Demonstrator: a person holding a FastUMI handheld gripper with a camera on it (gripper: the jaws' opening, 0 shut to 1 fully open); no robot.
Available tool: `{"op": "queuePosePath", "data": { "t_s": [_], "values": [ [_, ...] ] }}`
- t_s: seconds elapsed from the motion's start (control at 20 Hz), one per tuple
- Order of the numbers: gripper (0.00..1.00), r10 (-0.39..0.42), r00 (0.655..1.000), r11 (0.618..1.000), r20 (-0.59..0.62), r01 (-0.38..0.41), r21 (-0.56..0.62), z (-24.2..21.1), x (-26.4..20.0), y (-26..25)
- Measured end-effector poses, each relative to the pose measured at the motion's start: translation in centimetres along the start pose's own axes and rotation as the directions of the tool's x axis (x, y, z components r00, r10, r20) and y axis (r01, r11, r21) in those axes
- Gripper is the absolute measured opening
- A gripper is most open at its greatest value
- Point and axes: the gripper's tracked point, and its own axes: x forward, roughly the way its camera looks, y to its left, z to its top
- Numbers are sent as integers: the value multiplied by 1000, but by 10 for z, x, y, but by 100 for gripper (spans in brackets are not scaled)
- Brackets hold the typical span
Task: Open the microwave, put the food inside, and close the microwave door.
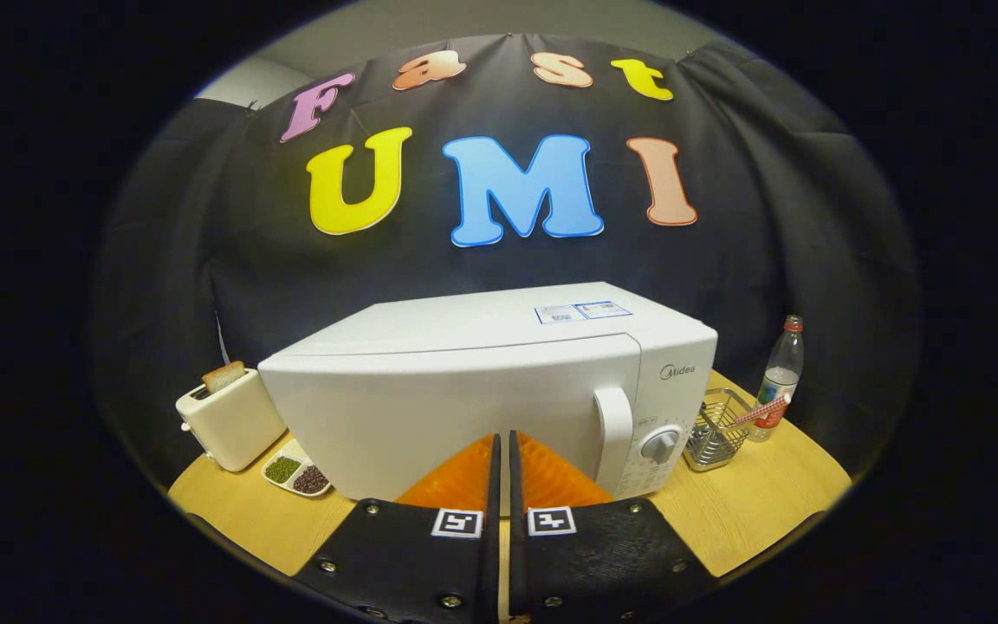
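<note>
status: nothing of the task looks done yet. microwave sits on the table with its door flush shut. opening, loading and closing are all left, by my reading.

gripper: fingers drawn together with only a thin slit between them, holding nothing. tips point at the lower front of the microwave door, left of the handle; cannot tell whether they touch the door or stop just short.

food: a small tray with two heaps, one green and one dark reddish, lies on the table at the microwave's left front corner. likely the item to load, though that is a guess. left of the microwave stands a toaster with a slice of bread sticking up from its slot.

materials/shapes:
- microwave: boxy, smooth matte white shell, opaque door with a gentle curve; handle is a vertical white bar, rounded; a round grey dial to the right of it.
- table: pale wood grain, rounded edge.
- toaster: cream, glossy, soft corners.
- tray: shallow, white, two compartments, grainy fill.
- right of the microwave: wire basket, shiny metal; beyond it a clear plastic bottle with a red cap.

next move likely calls for opening the fingers and shifting right to the handle.
</note>
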Motion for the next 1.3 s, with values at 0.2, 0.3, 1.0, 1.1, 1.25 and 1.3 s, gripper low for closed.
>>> {"op": "queuePosePath", "data": {
  "t_s": [0.2, 0.3, 1.0, 1.1, 1.25, 1.3],
  "values": [
    [5, -11, 999, 1000, 49, 12, -14, 17, -48, 1],
    [5, -17, 997, 1000, 70, 19, -18, 23, -71, 1],
    [37, -1, 990, 999, 141, 8, -47, 28, -217, 25],
    [67, 2, 986, 999, 164, 6, -47, 33, -236, 26],
    [98, -8, 982, 998, 189, 19, -57, 35, -254, 24],
    [98, -9, 980, 998, 197, 22, -62, 37, -259, 24]
  ]
}}
